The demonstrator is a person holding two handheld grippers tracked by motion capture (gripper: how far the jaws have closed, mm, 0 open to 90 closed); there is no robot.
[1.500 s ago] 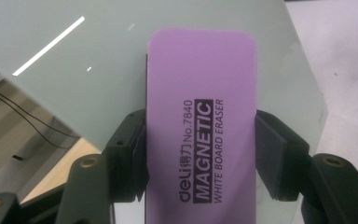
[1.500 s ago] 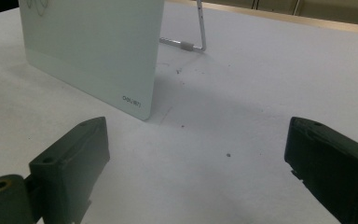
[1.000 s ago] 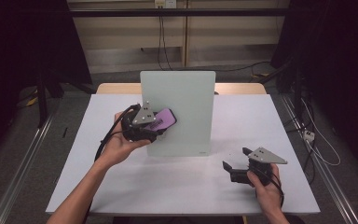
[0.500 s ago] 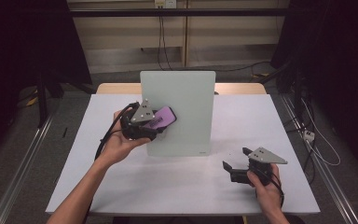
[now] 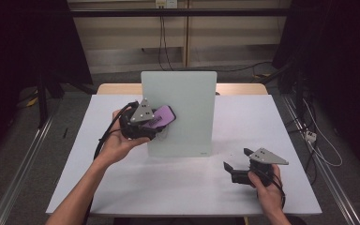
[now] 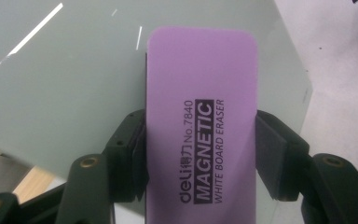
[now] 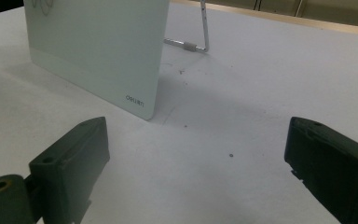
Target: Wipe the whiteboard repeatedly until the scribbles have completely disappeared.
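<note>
Wiping is underway: the left gripper (image 5: 155, 123) clamps the purple eraser (image 6: 200, 126) flat against the whiteboard (image 5: 187, 101) (faint marks remain near it), the right gripper (image 5: 236, 168) gaping empty beside the board.

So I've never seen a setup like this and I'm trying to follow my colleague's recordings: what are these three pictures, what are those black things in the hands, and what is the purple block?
There is no robot here: a person holds a hand-held two-jaw gripper in each hand at a white table. The high view looks down from above the person. The other two come from cameras riding on each gripper, looking along its black jaws. On the table stands a small upright whiteboard, propped by a wire stand behind it. The left gripper is clamped on a purple magnetic whiteboard eraser, held up at the board's face. The right gripper rests low near the table's right front, jaws wide apart with nothing between them.
</note>
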